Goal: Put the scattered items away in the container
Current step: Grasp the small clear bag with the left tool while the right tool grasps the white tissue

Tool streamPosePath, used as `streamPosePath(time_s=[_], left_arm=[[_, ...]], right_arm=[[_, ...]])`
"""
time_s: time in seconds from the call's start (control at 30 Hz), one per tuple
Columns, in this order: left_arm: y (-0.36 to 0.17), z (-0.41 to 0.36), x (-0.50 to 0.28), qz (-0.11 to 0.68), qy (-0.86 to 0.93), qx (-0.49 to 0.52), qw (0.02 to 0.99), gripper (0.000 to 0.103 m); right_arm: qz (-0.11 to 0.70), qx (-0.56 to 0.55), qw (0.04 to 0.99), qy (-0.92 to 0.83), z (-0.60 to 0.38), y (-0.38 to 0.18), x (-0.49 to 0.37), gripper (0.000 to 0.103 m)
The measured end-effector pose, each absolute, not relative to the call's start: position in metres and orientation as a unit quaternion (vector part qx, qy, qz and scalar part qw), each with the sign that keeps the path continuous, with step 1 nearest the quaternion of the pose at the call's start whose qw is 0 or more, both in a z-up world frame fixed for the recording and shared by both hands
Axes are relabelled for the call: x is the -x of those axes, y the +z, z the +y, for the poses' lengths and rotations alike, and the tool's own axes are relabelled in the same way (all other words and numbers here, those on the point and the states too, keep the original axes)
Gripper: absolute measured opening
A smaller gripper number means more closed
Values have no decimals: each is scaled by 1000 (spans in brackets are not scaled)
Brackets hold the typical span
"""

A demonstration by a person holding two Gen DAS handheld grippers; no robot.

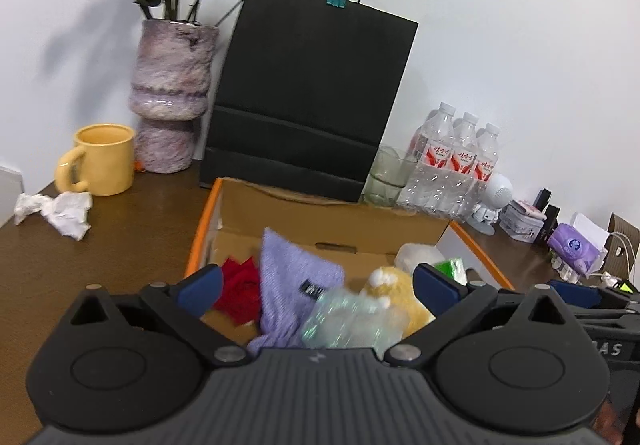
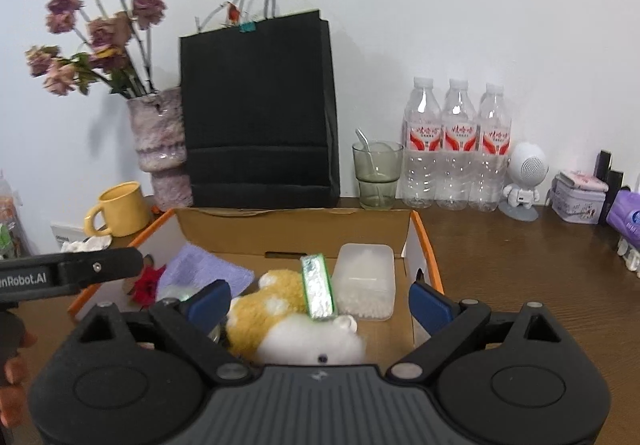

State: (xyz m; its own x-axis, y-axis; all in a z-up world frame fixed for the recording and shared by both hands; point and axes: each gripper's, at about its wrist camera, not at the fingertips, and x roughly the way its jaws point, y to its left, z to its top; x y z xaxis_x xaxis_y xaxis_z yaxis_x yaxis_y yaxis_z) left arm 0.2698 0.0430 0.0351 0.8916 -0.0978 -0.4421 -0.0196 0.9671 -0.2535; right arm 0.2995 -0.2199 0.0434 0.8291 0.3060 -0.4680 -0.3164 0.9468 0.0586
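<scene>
While both tongs, left [image 1: 316, 291] and right [image 2: 320, 303], hang wide and empty over the box [image 2: 428, 249], the green packet [image 2: 318, 291] perched on the plush [image 2: 276, 309] inside may slide if bumped.

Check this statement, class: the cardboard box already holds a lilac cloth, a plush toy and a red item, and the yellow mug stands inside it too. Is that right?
Not quite. The yellow mug stands outside the cardboard box, on the table beside the vase, as the right wrist view shows. The lilac cloth, plush toy and red item are inside the box.
</scene>
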Motion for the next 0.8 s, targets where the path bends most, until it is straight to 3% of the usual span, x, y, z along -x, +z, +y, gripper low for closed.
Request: streamPosePath(time_s=[0.43,0.8], left_arm=[[4,59,-199,279,-4,97,955,103],[-22,66,-183,319,-28,71,945,84]], right_arm=[[289,30,932,216,-196,-5,-235,93],[282,95,921,253,-145,-29,-218,87]])
